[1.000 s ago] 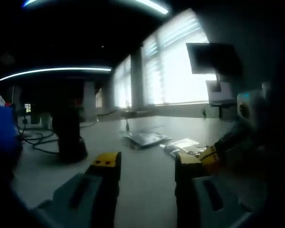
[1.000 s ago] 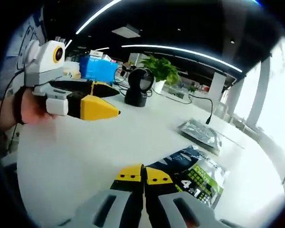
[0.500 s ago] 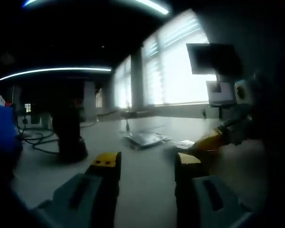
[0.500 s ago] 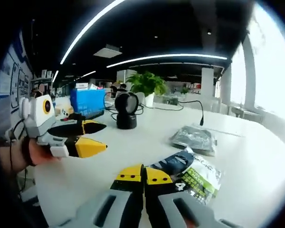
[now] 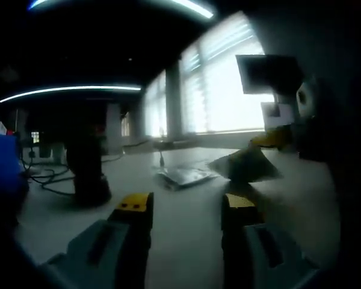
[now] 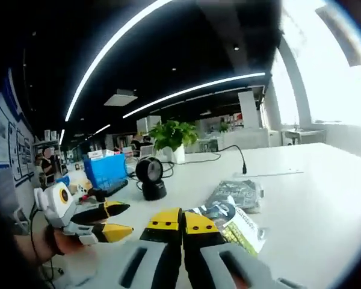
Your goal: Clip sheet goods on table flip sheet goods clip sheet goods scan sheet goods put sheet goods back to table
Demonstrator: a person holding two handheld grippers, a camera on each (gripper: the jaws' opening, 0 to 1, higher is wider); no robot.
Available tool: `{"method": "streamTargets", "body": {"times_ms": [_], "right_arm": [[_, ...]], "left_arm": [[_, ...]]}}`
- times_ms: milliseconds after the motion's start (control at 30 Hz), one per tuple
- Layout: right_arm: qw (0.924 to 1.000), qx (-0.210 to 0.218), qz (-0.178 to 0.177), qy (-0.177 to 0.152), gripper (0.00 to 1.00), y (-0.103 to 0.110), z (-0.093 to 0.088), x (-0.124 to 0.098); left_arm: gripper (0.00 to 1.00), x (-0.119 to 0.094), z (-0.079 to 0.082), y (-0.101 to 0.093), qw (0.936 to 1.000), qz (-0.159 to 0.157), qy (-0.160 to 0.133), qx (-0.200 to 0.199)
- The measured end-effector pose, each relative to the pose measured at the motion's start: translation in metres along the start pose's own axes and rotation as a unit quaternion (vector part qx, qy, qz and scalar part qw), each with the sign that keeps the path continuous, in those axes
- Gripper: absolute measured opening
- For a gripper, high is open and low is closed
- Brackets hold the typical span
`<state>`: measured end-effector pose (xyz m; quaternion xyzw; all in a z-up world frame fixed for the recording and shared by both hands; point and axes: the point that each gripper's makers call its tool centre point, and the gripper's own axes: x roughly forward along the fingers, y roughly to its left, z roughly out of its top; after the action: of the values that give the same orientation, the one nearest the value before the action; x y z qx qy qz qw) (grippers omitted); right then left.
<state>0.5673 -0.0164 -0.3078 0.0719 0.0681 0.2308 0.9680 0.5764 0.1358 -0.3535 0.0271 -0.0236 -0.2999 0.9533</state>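
nearest in the right gripper view, the right gripper [image 6: 182, 218] has its jaws closed on the edge of one sheet pack [image 6: 231, 220], held up off the bench [image 6: 313, 180]. the lift looks done, so by my reading the flip is the step in hand; next the pack must be turned over and re-clipped, likely with the left gripper [image 6: 111, 220], which waits beside with its jaws apart and nothing between them. a second sheet pack [image 6: 236, 194] lies flat on the bench just beyond. farther off stand one black scanner [image 6: 150, 178], one blue crate [image 6: 105, 170] and one potted plant [image 6: 171, 138].
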Motion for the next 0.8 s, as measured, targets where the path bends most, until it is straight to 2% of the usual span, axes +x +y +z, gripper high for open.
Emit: {"method": "streamTargets", "body": {"times_ms": [133,367,600,800], "right_arm": [[0.9992,0.035,-0.005,-0.018,0.0,-0.01,0.011,-0.005],[0.9937,0.097,-0.024,-0.052,0.0,-0.039,0.031,-0.017],[0.9888,0.118,-0.049,-0.077,0.0,-0.063,0.041,-0.031],[0.9792,0.16,-0.067,-0.104,0.0,-0.086,0.049,-0.04]], "left_arm": [[0.38,0.0,0.0,0.0,1.0,0.0,0.0,0.0],[0.38,0.0,-0.001,-0.001,1.0,0.0,0.001,0.001],[0.38,0.0,-0.001,-0.002,1.0,-0.001,0.002,0.003],[0.38,0.0,-0.001,-0.002,1.0,0.0,0.004,0.004]]}}
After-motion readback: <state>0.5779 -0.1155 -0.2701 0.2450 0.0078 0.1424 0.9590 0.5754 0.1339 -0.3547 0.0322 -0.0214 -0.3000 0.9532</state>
